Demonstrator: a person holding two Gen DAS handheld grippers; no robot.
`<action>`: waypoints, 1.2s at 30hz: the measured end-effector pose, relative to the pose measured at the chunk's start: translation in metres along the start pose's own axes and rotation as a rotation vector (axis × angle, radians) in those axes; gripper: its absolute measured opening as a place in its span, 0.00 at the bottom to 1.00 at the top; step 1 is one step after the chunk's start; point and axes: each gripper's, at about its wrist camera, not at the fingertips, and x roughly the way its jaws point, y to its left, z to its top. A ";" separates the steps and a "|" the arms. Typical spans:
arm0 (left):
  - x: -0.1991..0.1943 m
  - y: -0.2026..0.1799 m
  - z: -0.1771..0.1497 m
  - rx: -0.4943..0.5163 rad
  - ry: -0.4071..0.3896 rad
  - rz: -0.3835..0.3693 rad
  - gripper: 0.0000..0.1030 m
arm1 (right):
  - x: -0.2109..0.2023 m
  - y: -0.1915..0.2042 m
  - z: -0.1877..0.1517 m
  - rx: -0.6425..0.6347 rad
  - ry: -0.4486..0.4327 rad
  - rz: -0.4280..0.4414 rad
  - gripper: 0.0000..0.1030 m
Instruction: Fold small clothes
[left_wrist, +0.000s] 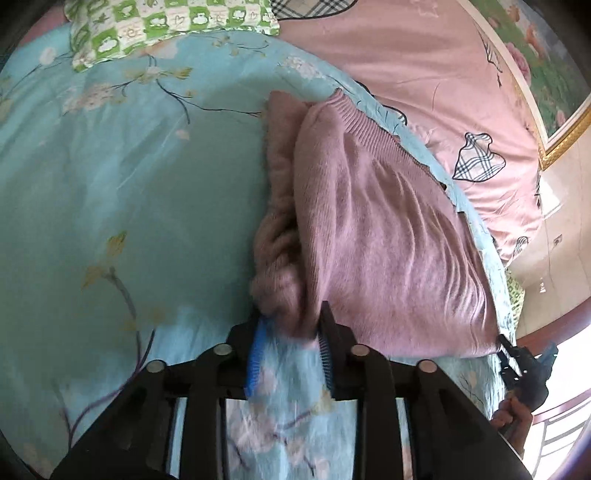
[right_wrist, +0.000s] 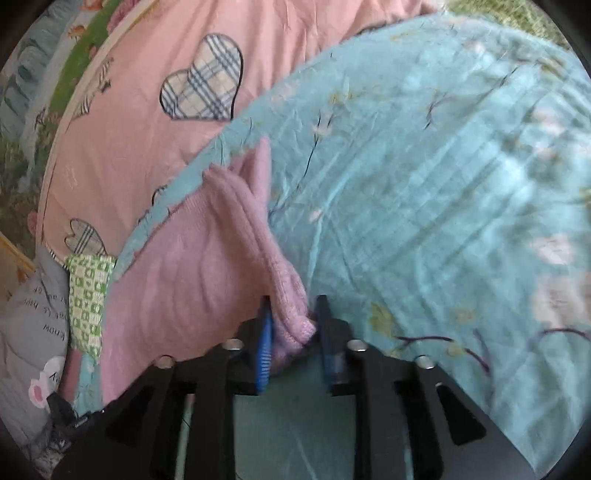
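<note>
Between both grippers' jaws, pink sweater (left_wrist: 388, 236)

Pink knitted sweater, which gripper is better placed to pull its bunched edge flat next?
Likely left: the left gripper pinches the pink knitted sweater's bunched side; the right gripper holds the opposite corner.

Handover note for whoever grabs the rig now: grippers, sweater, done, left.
Left gripper: jaws part open, pink sweater edge between the pads; grip unclear.
Right gripper: same, the sweater's bunched corner between its pads.
Sweater lies on the blue floral quilt, doubled over along one side, ribbed hem at the far end.
Done: one fold, by the look of it.
Left: probably confirm both grips, fold again, flatten.
</note>
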 end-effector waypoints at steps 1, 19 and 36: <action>-0.002 -0.001 -0.003 -0.006 0.006 -0.002 0.38 | -0.009 0.002 0.000 -0.016 -0.027 -0.003 0.31; 0.005 -0.007 -0.013 -0.242 -0.155 -0.053 0.70 | 0.001 0.074 -0.051 -0.156 0.066 0.175 0.32; 0.018 -0.038 0.021 -0.144 -0.224 -0.064 0.13 | 0.020 0.084 -0.053 -0.178 0.136 0.217 0.32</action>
